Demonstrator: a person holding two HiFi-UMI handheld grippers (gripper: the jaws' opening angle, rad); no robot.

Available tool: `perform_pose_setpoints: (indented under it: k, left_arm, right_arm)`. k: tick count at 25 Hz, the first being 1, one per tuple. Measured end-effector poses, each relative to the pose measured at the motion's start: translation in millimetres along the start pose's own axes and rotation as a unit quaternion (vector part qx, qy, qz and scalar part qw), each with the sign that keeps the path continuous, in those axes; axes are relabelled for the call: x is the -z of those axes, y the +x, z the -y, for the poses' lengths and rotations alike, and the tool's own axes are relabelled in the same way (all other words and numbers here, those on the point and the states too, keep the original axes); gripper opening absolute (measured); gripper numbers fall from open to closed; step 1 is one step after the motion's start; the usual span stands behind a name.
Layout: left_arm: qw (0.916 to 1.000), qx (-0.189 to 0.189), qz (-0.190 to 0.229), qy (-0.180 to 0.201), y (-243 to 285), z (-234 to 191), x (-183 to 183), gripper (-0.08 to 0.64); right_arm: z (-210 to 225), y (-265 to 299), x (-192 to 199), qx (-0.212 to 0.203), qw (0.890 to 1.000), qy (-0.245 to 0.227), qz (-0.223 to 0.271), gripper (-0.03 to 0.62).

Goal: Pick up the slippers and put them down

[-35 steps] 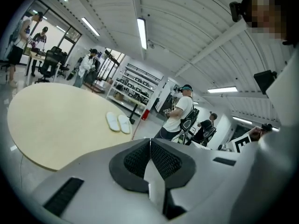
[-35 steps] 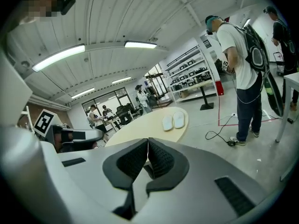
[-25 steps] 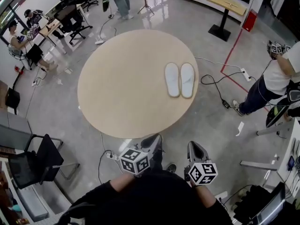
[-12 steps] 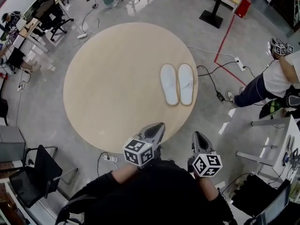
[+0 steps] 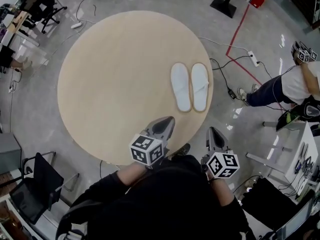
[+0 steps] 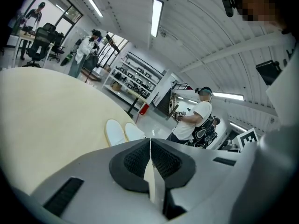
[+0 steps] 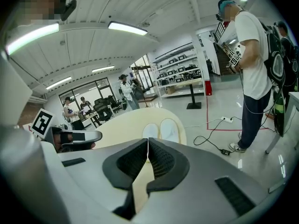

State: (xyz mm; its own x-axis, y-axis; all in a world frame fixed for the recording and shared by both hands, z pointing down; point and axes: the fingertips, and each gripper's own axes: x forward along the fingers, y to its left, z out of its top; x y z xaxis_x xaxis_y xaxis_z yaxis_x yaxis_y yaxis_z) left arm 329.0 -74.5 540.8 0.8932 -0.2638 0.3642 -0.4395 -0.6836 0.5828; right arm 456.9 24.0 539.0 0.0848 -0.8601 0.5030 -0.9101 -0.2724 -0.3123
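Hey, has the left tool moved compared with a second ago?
Yes. The left tool went forward: earlier it stopped short of the round table at its near rim, and now its tip overlaps that rim.

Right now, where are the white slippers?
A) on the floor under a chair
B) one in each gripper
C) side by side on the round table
C: the slippers lie side by side on the round table, near its right edge.

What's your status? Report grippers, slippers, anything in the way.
Left gripper shut, empty; right gripper shut, empty. Slippers side by side on the round table, untouched, ahead of both. Nothing between grippers and slippers.
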Motion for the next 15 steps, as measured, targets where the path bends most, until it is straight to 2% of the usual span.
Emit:
perform_pose_setpoints:
  k: [4,10,12,15]
  left_arm:
    - [0.9999,-0.009,-0.001,0.011,22,-11,-12,0.025]
    - [0.998,-0.042,-0.018,0.044,58,-21,-18,0.025]
    - [0.9977,-0.048,-0.023,0.042,69,-25,-18,0.025]
    - [0.9978,-0.056,-0.031,0.016,100,-38,-22,0.026]
  right_arm:
    - [6,33,-16,-0.005,1.0,0.004,-0.002,0.015]
    - [22,78,-38,-0.035,0.999,0.003,-0.006,0.015]
    - [32,94,-44,-0.041,0.999,0.001,-0.008,0.015]
    - [53,125,-47,-0.048,0.999,0.006,-0.017,0.017]
